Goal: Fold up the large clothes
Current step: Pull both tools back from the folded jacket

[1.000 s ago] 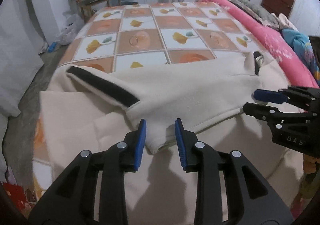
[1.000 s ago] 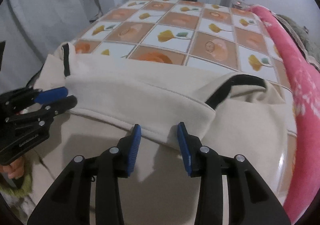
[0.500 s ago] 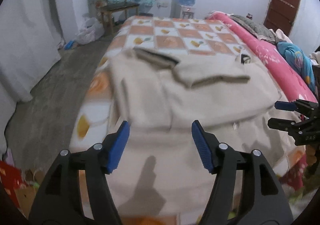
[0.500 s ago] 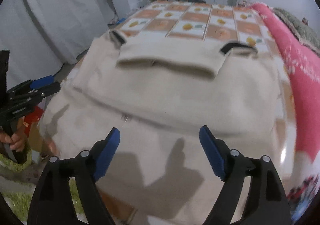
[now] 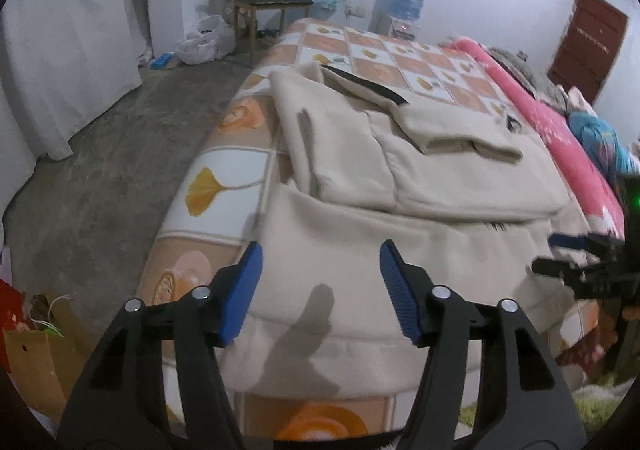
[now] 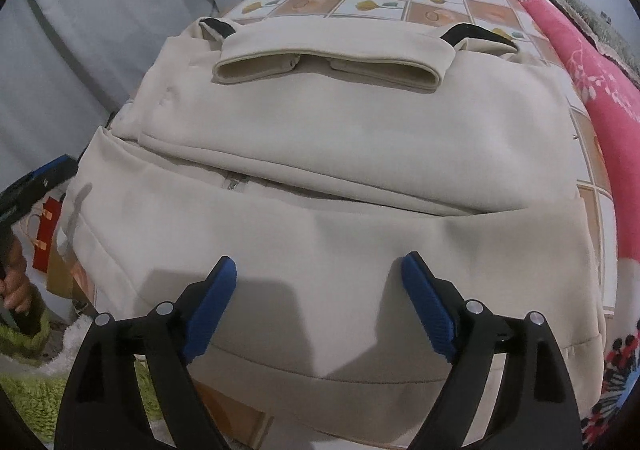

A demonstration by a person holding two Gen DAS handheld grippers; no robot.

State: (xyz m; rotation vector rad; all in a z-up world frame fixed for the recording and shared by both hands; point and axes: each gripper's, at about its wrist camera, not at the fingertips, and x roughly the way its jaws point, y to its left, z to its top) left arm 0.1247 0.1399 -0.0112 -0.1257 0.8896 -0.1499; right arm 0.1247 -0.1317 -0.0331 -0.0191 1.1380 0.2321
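Large cream fleece garment (image 6: 360,154) lay partly folded on the tile-patterned orange and white bedspread (image 5: 224,178), sleeves (black-cuffed) tucked across its top, left gripper (image 5: 320,286) and right gripper (image 6: 318,298) held over its near hem, fingers spread wide, gripping nothing.

Left gripper (image 5: 320,290) and right gripper (image 6: 318,304) pulling back from folded sleeve cuffs toward near edge of bed (image 5: 224,178). Jaws of both, nearly closed over cuff edge a second ago, now standing wide apart, gripping nothing. Cream garment (image 6: 340,154) lying released, sleeves folded across its far part, near hem now showing under both grippers.
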